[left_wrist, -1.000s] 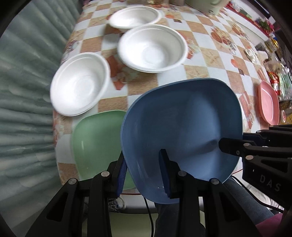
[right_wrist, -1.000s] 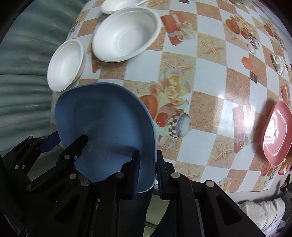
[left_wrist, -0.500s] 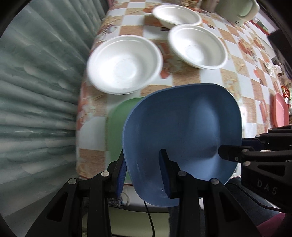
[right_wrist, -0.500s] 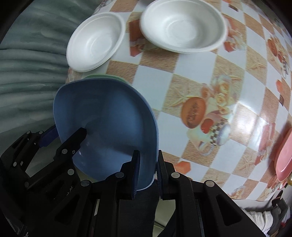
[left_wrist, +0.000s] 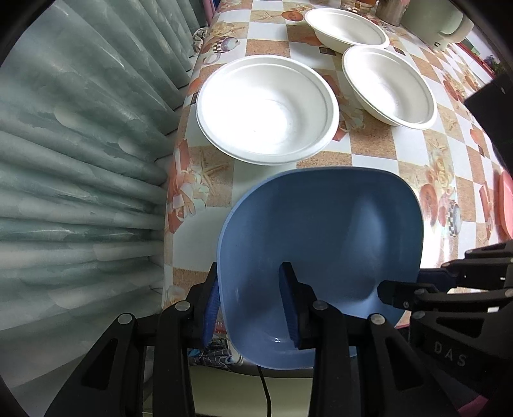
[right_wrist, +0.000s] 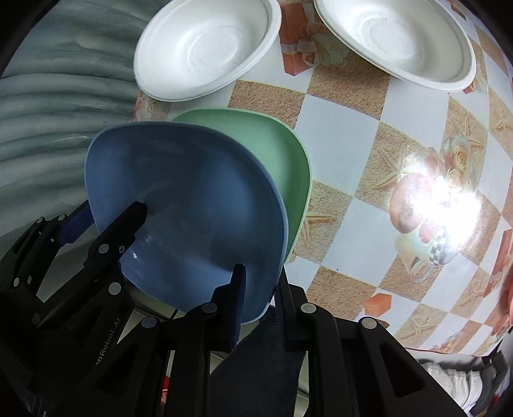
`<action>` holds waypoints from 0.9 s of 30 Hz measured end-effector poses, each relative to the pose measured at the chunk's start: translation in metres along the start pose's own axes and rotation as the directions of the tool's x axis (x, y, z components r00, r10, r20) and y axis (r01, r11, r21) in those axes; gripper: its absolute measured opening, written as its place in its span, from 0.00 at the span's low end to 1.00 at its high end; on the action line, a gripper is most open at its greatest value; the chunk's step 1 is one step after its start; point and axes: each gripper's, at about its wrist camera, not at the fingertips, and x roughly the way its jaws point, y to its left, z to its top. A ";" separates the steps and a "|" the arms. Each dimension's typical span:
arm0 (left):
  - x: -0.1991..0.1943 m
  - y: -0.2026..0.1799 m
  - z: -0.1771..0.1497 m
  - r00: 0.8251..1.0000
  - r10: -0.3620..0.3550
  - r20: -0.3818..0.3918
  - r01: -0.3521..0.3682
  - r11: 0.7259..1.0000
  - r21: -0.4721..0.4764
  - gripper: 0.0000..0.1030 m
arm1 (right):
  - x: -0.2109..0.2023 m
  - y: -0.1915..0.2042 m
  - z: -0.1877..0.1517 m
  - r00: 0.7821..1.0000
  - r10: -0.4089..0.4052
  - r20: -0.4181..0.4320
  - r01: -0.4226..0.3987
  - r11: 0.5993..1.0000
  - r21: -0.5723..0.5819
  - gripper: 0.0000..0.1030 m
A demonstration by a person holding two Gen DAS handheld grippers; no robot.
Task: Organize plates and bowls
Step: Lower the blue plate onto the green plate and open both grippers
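Blue plate (left_wrist: 320, 231), seemingly light and rigid, pinched at opposite rims by left gripper (left_wrist: 253, 304) and right gripper (right_wrist: 259, 301), above green plate (right_wrist: 272, 154).

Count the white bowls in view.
3. Nearest bowl sits by the curtain-side table edge, just past the blue plate; the second is to its right; the third is farthest back. More may lie outside the frame.
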 end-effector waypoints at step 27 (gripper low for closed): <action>-0.021 -0.077 0.011 0.997 -0.070 -0.007 0.071 0.984 0.166 0.76 | -0.042 -0.161 -0.043 0.997 0.038 0.074 -0.062 0.930 0.361 0.95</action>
